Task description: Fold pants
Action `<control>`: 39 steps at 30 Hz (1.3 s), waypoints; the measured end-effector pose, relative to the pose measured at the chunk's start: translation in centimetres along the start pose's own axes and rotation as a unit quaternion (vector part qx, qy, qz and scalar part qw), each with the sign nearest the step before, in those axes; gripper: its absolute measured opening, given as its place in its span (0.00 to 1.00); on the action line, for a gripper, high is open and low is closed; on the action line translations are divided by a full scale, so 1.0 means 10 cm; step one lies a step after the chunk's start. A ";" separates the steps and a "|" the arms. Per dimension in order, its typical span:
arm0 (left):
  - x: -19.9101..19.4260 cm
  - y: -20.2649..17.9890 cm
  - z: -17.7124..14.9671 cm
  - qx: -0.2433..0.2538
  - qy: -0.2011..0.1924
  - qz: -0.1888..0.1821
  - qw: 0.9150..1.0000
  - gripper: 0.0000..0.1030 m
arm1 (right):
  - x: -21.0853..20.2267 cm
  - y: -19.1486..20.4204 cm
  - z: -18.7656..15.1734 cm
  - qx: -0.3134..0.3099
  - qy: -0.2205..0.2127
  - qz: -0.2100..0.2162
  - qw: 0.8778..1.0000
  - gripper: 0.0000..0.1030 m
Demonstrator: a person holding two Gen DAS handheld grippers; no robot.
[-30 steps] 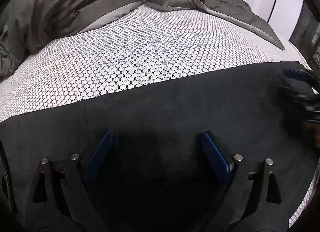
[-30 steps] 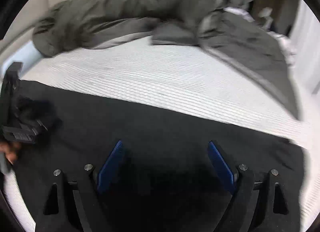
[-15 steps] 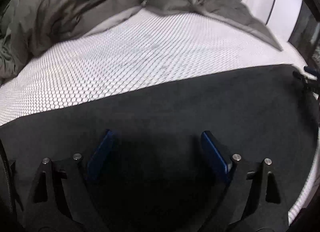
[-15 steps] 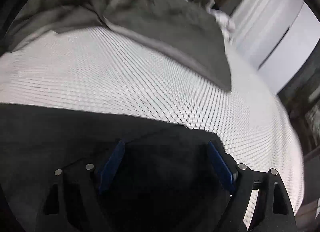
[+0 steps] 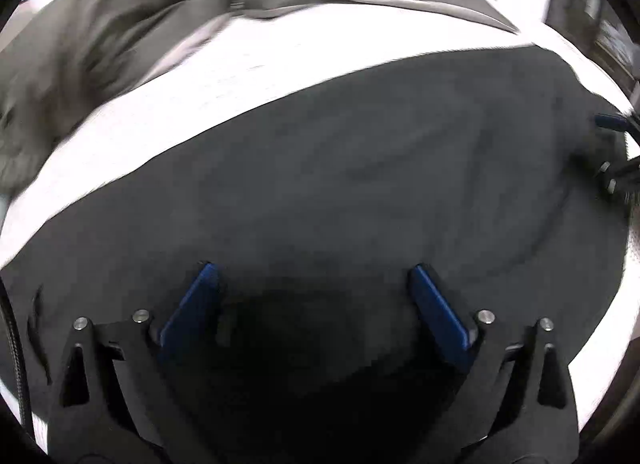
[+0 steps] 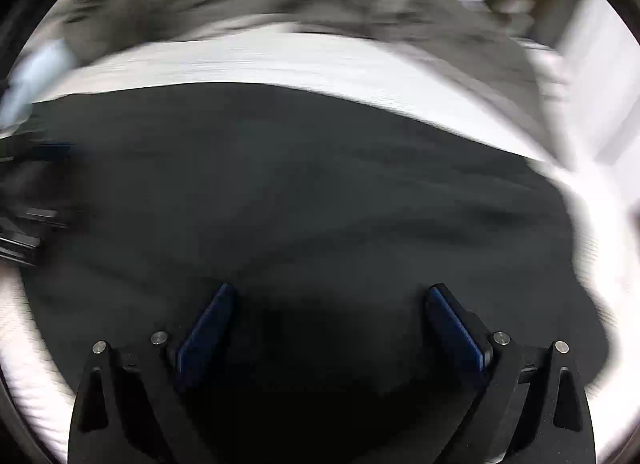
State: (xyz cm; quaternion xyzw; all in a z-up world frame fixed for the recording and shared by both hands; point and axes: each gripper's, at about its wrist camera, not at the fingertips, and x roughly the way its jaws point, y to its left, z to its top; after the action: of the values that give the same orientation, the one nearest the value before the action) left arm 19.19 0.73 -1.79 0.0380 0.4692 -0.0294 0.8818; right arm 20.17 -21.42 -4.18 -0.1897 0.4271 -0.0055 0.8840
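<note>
Half a second ago the right gripper (image 6: 330, 300) looked past the pants' corner; now it faces back over the cloth, and both views are smeared. Both sets of jaws are opening, wide apart with nothing pinched; the left gripper (image 5: 312, 280) likewise hangs over dark fabric, tilted steeply down. The black pants (image 5: 360, 183) lie flat across the near edge of the bed (image 5: 260, 63), a rumpled grey duvet (image 5: 100, 43) along the bed's far edge.
</note>
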 end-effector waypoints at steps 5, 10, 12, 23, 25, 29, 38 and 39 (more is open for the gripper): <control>-0.33 0.22 -0.17 -0.055 -0.035 0.003 0.998 0.92 | -0.20 -0.49 -0.28 0.082 -0.019 0.042 0.996 0.95; -0.51 -0.36 -0.20 -0.020 -0.061 -0.094 0.993 0.92 | -0.51 -0.97 -0.48 0.176 -0.059 0.098 0.978 0.95; -0.41 -0.68 -0.19 0.005 -0.043 -0.127 0.991 0.92 | -0.55 -1.20 -0.64 0.237 -0.058 0.122 0.962 0.95; -0.36 -0.87 -0.23 0.021 -0.029 -0.134 0.990 0.94 | 0.34 -2.04 -0.43 0.429 -0.068 0.267 0.860 0.83; -0.47 -0.70 -0.21 -0.005 -0.053 -0.133 0.990 0.94 | 0.41 -2.05 -0.38 0.447 -0.062 0.245 0.858 0.53; -0.61 -0.24 -0.08 -0.059 -0.103 -0.118 0.986 0.93 | 0.28 -2.03 -0.22 0.425 -0.087 0.228 0.872 0.25; -0.89 1.00 -0.28 -0.199 -0.147 -0.082 0.965 0.93 | -0.74 -1.15 0.27 0.263 -0.193 0.251 0.912 0.21; -0.90 1.13 -0.33 -0.210 -0.146 -0.078 0.963 0.93 | -0.81 -1.00 0.32 0.245 -0.195 0.260 0.913 0.21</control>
State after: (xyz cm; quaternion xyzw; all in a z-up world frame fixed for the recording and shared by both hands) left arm 12.46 12.45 4.28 -0.1901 0.3325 -0.0043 0.9238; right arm 18.98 -28.27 7.09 0.1533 0.2660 0.1571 0.9386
